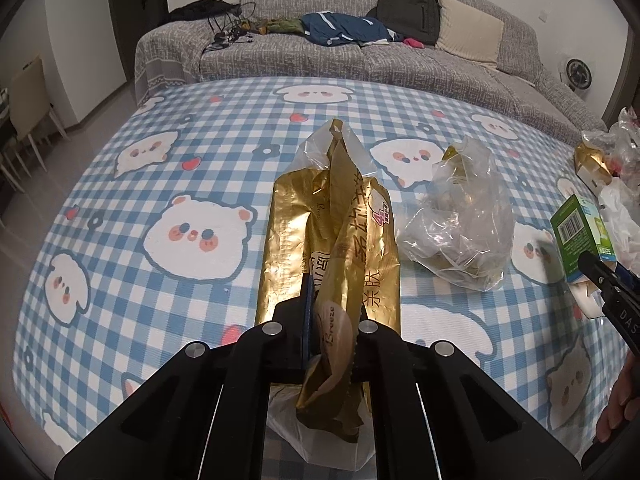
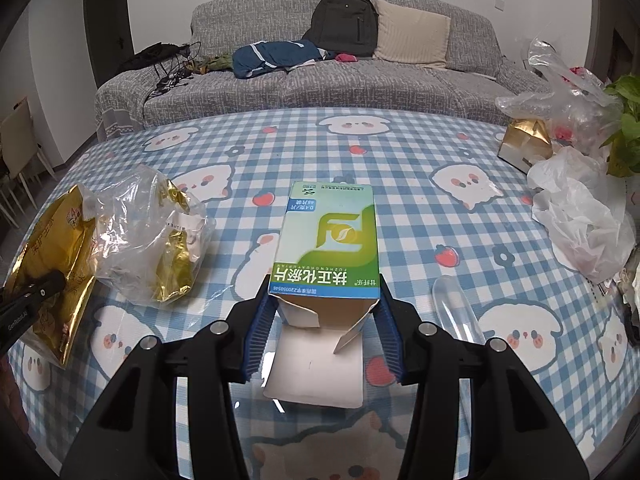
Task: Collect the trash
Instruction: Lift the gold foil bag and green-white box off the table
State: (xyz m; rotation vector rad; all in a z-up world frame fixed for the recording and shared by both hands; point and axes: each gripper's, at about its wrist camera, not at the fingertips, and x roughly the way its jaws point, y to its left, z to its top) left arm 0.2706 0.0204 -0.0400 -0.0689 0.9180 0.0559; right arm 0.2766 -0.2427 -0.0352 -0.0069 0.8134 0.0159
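Note:
A long gold foil wrapper with a clear plastic edge is pinched in my left gripper, whose jaws are shut on its near end; its far end points away over the table. The same gold wrapper shows at the left of the right wrist view. My right gripper is shut on a green and white medicine box, with the blue pads pressing its two sides. The box's near flap hangs open. From the left wrist view the box appears at the right edge.
A blue checked tablecloth with bear prints covers the table. A crumpled clear bag with gold foil inside lies between the grippers. A clear plastic piece, white plastic bags, a gold box and a plant sit at the right. A grey sofa stands behind.

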